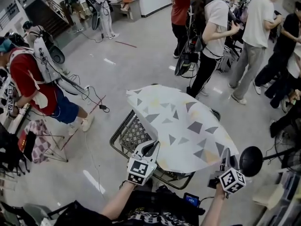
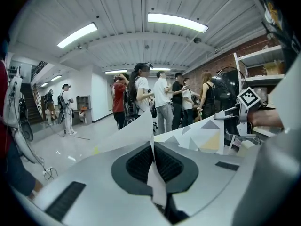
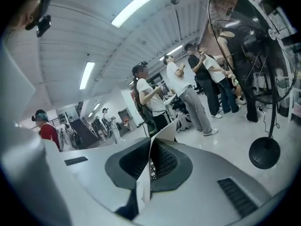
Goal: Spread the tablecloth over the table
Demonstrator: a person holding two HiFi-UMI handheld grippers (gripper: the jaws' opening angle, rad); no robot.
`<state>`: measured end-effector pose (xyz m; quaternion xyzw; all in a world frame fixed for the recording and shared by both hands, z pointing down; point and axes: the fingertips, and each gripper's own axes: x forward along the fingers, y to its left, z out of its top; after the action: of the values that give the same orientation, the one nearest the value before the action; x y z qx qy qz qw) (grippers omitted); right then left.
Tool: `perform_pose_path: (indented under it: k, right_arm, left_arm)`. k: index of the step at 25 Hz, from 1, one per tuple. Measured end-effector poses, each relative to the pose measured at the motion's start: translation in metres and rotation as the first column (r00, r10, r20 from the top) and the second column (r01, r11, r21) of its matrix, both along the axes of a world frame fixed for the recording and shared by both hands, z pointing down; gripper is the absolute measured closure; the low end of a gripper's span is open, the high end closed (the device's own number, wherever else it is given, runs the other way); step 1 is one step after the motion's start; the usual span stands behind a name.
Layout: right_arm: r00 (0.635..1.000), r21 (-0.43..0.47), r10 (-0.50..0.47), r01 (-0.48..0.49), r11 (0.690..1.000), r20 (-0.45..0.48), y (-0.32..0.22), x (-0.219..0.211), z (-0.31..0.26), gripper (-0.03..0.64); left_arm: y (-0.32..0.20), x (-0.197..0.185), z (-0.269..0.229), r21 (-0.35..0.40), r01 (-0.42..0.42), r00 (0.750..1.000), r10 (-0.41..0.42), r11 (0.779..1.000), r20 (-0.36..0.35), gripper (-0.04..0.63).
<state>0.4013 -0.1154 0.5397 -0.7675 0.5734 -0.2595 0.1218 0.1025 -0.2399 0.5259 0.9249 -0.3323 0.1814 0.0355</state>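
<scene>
The tablecloth [image 1: 181,126], white with grey and yellow triangles, billows in the air above a black wire-mesh table [image 1: 126,136] and hides most of its top. My left gripper [image 1: 151,148] is shut on the cloth's near left edge, and the edge shows pinched between its dark pads [image 2: 153,160]. My right gripper [image 1: 225,156] is shut on the near right edge, where a strip of cloth stands between its pads [image 3: 151,163]. In the left gripper view the cloth [image 2: 197,135] stretches across to the right gripper [image 2: 244,108].
A black floor fan [image 1: 251,161] stands close at the right, next to a shelf [image 2: 263,62]. Several people [image 1: 214,36] stand beyond the table. A person in red [image 1: 33,86] is at the left beside a rack with checked cloth [image 1: 40,142]. Cables lie on the floor [image 1: 96,102].
</scene>
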Motion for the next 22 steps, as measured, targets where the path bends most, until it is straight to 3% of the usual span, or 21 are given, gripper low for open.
perform_pose_path:
  k: [2,5,8,12,14,18,22]
  right_arm:
    - [0.999,-0.035,-0.029,0.028,0.999,-0.027,0.002,-0.003,0.014,0.598]
    - [1.000,-0.087,-0.031,0.031,0.996,0.004,0.003,0.001,0.043,0.598]
    - [0.999,-0.154,-0.012,0.018,0.988,0.036,0.017,0.009,0.063,0.597]
    - [0.999,-0.195,-0.040,0.041,0.980,0.011,0.022,0.011,0.086,0.597]
    - [0.998,-0.206,-0.058,0.057,0.977,0.003,0.022,0.006,0.093,0.597]
    - [0.998,-0.259,-0.067,0.070,0.963,0.019,0.023,0.000,0.101,0.597]
    - [1.000,-0.298,-0.020,0.019,0.955,0.000,0.022,0.014,0.104,0.592]
  left_arm:
    - [0.008,-0.011,0.016,-0.029,0.022,0.999,-0.022,0.999,0.029,0.575]
    - [0.016,-0.020,0.041,-0.087,0.053,0.997,-0.048,0.995,0.058,0.575]
    - [0.031,-0.029,0.047,-0.127,0.090,0.995,-0.083,0.988,0.059,0.575]
    - [0.040,-0.049,0.064,-0.164,0.161,0.987,-0.159,0.973,0.029,0.577]
    - [0.043,-0.066,0.075,-0.201,0.215,0.976,-0.218,0.956,0.005,0.577]
    - [0.048,-0.098,0.089,-0.308,0.319,0.939,-0.343,0.896,-0.027,0.578]
    - [0.051,-0.110,0.109,-0.343,0.348,0.930,-0.369,0.872,0.007,0.578]
